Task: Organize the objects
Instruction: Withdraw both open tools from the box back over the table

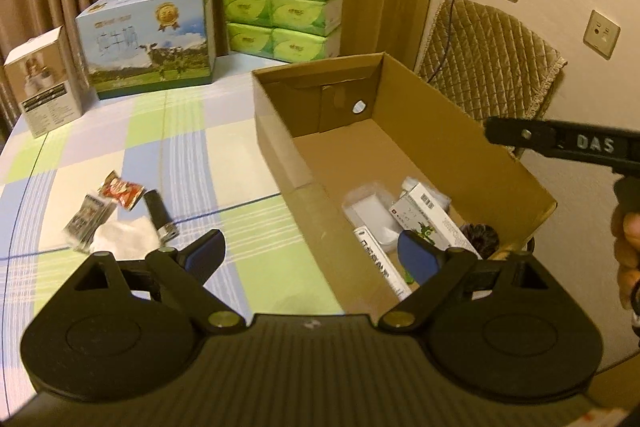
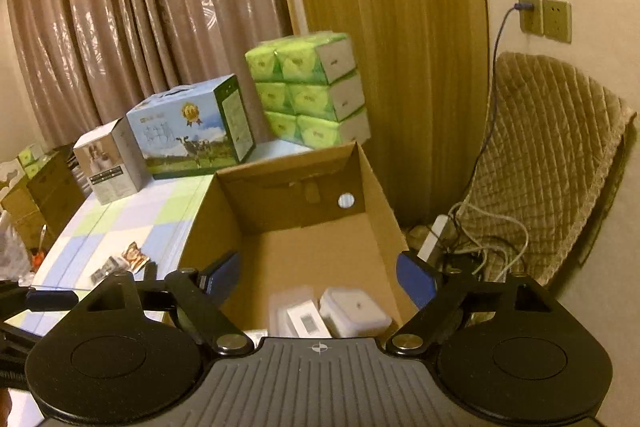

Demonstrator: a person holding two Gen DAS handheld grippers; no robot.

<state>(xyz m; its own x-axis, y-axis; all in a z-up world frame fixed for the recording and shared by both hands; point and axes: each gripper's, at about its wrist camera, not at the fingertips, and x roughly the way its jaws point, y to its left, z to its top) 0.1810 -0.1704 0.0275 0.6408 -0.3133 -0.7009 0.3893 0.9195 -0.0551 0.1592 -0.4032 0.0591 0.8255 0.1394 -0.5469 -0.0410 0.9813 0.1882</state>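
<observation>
An open cardboard box (image 1: pixel 448 147) stands on the table's right side and holds a clear plastic case (image 1: pixel 370 213), white medicine boxes (image 1: pixel 430 217) and a dark fuzzy thing (image 1: pixel 480 235). My left gripper (image 1: pixel 312 253) is open and empty, straddling the box's near left wall. Left of it on the table lie a red packet (image 1: pixel 120 190), a black lighter (image 1: pixel 159 215), a silver packet (image 1: pixel 86 223) and white tissue (image 1: pixel 126 237). My right gripper (image 2: pixel 318 275) is open and empty above the box (image 2: pixel 376 195), over white cases (image 2: pixel 352 311). Its body shows in the left wrist view (image 1: pixel 560 141).
At the table's back stand a cow-print carton (image 1: pixel 148 39), a small white box (image 1: pixel 42 83) and stacked green tissue packs (image 1: pixel 282 5). A quilted chair (image 1: pixel 488 63) with cables (image 2: pixel 480 243) is right of the table. Curtains hang behind.
</observation>
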